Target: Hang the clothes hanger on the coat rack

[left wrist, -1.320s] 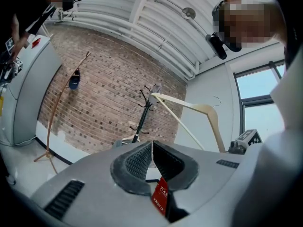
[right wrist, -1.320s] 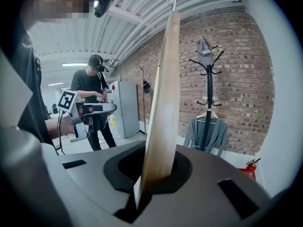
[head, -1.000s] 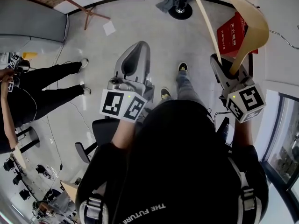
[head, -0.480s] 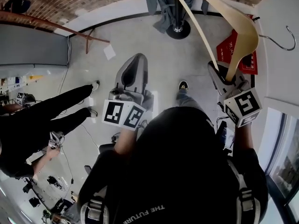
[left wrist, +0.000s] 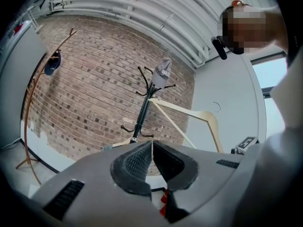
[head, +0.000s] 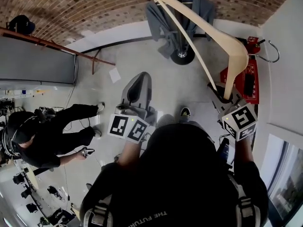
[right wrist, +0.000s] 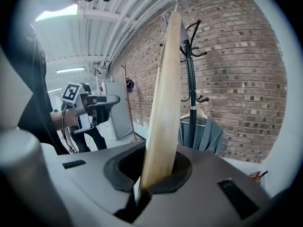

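Brick wall (head: 94, 13) backs the coat rack (right wrist: 190, 84) ahead; the hanger (head: 203, 25), clamped by one end in the right gripper (right wrist: 154, 176), may swivel and miss, with the left gripper (left wrist: 152, 157) closed on nothing

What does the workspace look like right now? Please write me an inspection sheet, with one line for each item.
Surface: pale floor.
Job's things: wooden hanger raised, hook free, not yet on coat rack; grey garment hangs on the rack.
Clutter: sheet of paper and red box on the floor.
Grippers: right gripper shut on the hanger's end; left gripper shut, empty.
Cables: thin dark cable near the second person.
Surroundings: brick wall; second person at left.
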The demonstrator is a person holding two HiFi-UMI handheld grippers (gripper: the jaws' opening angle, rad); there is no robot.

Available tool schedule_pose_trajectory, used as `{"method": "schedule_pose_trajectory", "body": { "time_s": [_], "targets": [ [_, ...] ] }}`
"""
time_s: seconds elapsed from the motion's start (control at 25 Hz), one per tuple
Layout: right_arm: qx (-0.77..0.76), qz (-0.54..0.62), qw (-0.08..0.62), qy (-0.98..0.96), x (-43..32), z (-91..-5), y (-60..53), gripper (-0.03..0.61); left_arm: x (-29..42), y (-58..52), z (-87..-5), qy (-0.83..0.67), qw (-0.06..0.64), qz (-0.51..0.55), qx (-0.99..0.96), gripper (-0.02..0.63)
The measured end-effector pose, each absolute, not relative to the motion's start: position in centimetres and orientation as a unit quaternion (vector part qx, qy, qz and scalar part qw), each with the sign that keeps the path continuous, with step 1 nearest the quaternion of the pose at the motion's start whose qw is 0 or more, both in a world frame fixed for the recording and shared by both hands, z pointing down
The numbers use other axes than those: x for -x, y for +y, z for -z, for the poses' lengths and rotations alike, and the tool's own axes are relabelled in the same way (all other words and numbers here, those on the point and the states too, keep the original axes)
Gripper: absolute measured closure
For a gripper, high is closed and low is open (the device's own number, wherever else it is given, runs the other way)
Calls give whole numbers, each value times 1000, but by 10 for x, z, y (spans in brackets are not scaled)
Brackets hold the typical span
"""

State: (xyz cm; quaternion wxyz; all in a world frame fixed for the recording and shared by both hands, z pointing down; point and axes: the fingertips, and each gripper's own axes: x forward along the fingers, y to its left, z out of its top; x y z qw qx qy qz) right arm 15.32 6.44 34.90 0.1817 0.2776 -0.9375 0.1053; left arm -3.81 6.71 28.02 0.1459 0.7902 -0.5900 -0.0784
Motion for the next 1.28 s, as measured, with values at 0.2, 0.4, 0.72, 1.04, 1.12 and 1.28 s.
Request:
{"method": "schedule_pose_trajectory", "body": {
  "time_s": [0.2, 0.4, 0.72, 1.04, 1.12, 1.28],
  "targets": [
    [-263, -115, 183, -940, -151, -348, 38, 557, 40, 40, -281, -595, 154, 74, -785, 584],
    [-255, -102, 196, -942, -135, -351, 19, 557, 53, 19, -283, -597, 149, 75, -784, 584],
    [-238, -82, 220, -942, -99, -360, -25, 557, 83, -44, -280, -598, 143, 84, -784, 584],
    [-220, -64, 262, -937, -45, -366, -71, 557, 150, -101, -280, -621, 156, 95, -762, 584],
    [-218, -63, 274, -935, -34, -370, -78, 557, 164, -110, -281, -621, 161, 99, -761, 584],
    [-204, -62, 291, -933, -11, -379, -95, 557, 188, -130, -283, -624, 164, 104, -757, 584]
  ]
}}
